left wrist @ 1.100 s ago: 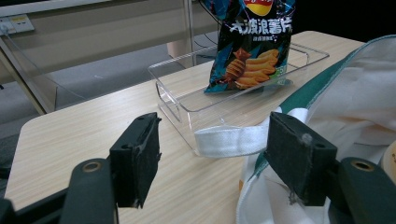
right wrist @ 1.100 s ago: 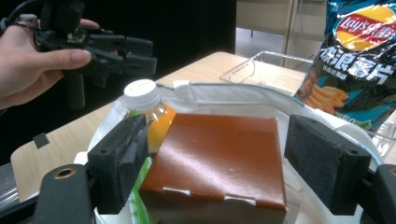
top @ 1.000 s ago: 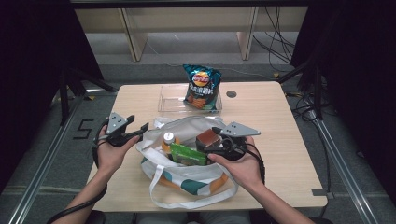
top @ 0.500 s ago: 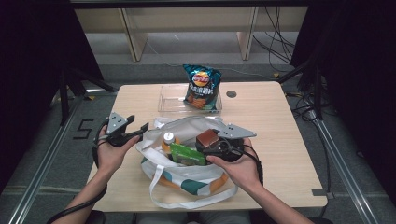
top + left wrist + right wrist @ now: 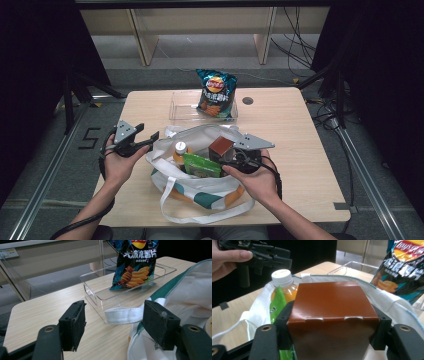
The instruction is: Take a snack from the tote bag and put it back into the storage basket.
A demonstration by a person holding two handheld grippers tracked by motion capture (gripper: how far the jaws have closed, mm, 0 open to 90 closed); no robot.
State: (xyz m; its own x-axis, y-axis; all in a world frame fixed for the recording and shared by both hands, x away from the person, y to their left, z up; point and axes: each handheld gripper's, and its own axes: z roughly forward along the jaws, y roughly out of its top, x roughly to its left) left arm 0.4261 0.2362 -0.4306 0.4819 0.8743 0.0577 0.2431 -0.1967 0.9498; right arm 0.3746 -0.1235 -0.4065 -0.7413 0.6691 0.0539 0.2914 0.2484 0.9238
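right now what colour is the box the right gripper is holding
Reddish brown, plain and glossy. The box shows best in the right gripper view.

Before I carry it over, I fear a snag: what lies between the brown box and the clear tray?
In the high view, the bag's white rim lies between brown box and clear tray.

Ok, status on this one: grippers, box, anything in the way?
Right gripper shut on brown box above tote bag. Left gripper open beside bag. Nothing in the way.

brown box | glossy cardboard (flap seam facing camera) | upright, above bag
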